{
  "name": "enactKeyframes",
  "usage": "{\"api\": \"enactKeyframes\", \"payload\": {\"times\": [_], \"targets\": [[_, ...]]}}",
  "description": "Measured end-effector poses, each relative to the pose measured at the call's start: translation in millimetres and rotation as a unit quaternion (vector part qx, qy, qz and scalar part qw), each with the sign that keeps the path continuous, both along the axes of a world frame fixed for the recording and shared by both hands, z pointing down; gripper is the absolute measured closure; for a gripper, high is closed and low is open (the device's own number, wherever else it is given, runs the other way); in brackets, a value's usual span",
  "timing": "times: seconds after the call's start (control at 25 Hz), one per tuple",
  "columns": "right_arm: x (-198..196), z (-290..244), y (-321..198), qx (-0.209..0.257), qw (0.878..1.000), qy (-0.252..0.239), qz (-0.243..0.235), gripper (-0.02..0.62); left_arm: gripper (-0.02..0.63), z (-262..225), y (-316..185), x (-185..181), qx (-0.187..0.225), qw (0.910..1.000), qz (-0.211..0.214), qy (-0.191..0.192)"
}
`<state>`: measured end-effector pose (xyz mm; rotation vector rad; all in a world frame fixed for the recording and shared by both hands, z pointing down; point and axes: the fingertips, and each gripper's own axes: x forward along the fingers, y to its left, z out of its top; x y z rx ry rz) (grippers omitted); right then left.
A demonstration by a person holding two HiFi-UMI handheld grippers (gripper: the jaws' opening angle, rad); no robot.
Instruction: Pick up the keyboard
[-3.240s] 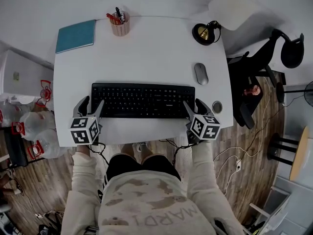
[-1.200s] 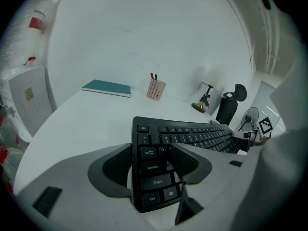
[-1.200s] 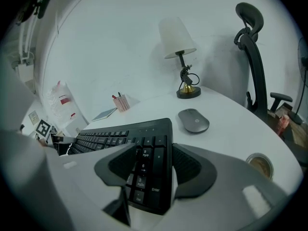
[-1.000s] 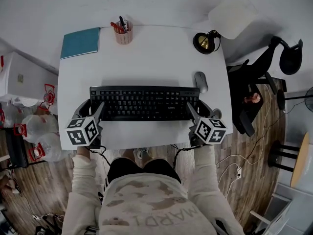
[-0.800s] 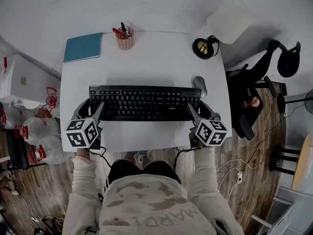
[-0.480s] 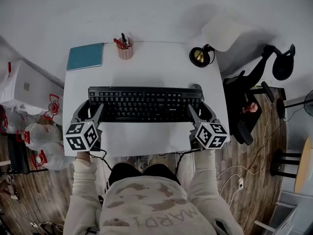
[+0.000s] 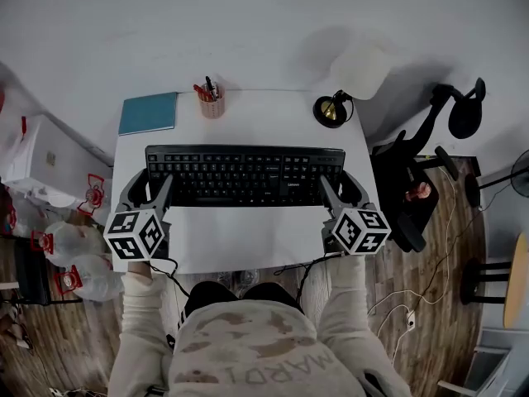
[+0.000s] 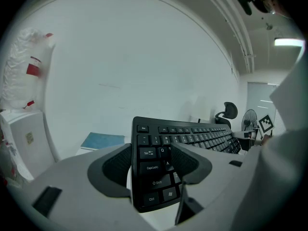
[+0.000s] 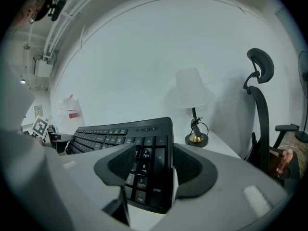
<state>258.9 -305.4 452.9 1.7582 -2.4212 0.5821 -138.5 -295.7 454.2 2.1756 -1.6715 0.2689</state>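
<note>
A person seated at a white worktop (image 7: 248,238) holds a black keyboard (image 7: 245,174) by its two short ends, one gripper in each hand. The keyboard hangs level across the middle of the worktop, raised off the surface, its long side parallel to the near edge.

The left gripper (image 7: 149,187) is pinching the keyboard's left end. Its jaws stand wide, one finger lying over the outermost keys and the other round the outer edge. The right gripper (image 7: 340,184) is clamped the same way on the number-pad end, with one padded finger on the keys and its partner against the outer edge. Both gripper views show the black key rows running away between the dark, textured pads.

Each gripper carries a cube with black-and-white square markers, seen just in front of the person's sleeves.

Beyond the keyboard, at the far left corner of the worktop, lies a teal notebook (image 7: 148,112). Just beside it, to the right, stands a cup of pens (image 7: 212,103). A small desk lamp (image 7: 331,110) with a pale shade stands at the far right corner. A black office chair (image 7: 413,180) stands on the wooden floor to the right of the worktop.
</note>
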Motion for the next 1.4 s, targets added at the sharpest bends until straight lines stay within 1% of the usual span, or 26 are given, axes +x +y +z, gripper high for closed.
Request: {"api": "enactKeyframes", "payload": {"times": [0.68, 1.04, 1.4], "targets": [[-6, -74, 6, 0.079, 0.997, 0.009, -0.004, 0.341, 0.345, -66, 7, -5, 0.077, 0.997, -0.006, 0.004], [-1, -103, 13, 0.112, 0.994, 0.01, -0.001, 0.341, 0.345, -94, 12, 0, 0.113, 0.9936, -0.007, 0.008], [0, -128, 20, 0.139, 0.99, 0.013, -0.001, 0.341, 0.345, -117, 18, 1, 0.14, 0.9901, -0.007, 0.01]]}}
